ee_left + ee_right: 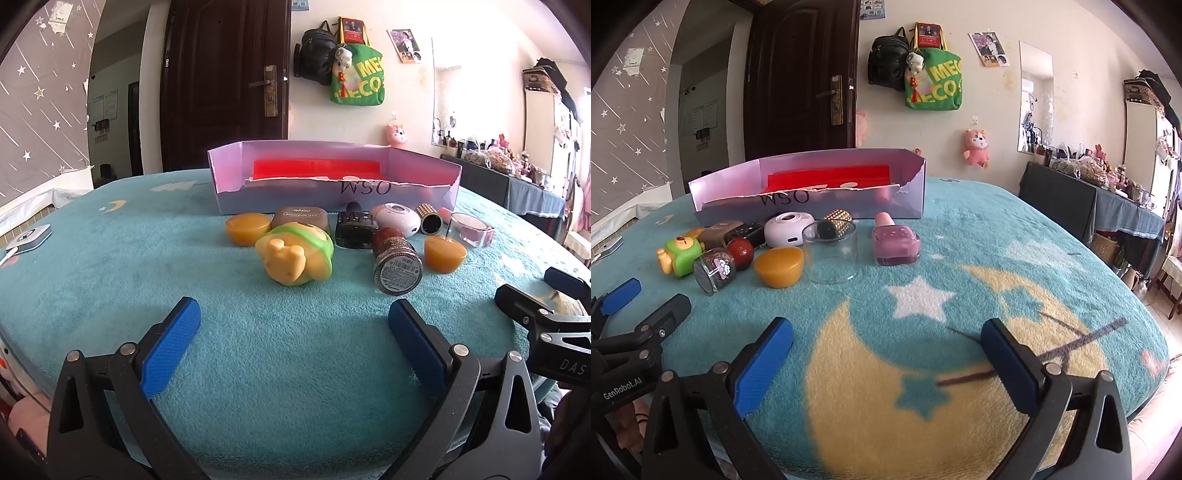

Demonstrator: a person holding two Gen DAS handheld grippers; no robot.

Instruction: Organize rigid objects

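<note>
**Nothing picked yet: both grippers wide and empty**

You are at the start of the sorting. Your left gripper [294, 345] and right gripper [887, 363] both hang above the blanket [110, 280] with jaws spread full and nothing between them. The small objects sit bunched just in front of the open cardboard box [332, 192], none inside it yet. Nearest your left gripper lies the yellow-green toy [293, 258], tipped on its side; beside it, the glitter jar [397, 264]. Your next move probably calls for reaching forward, straddling one item, and closing before lifting it over the torn front wall.
</note>
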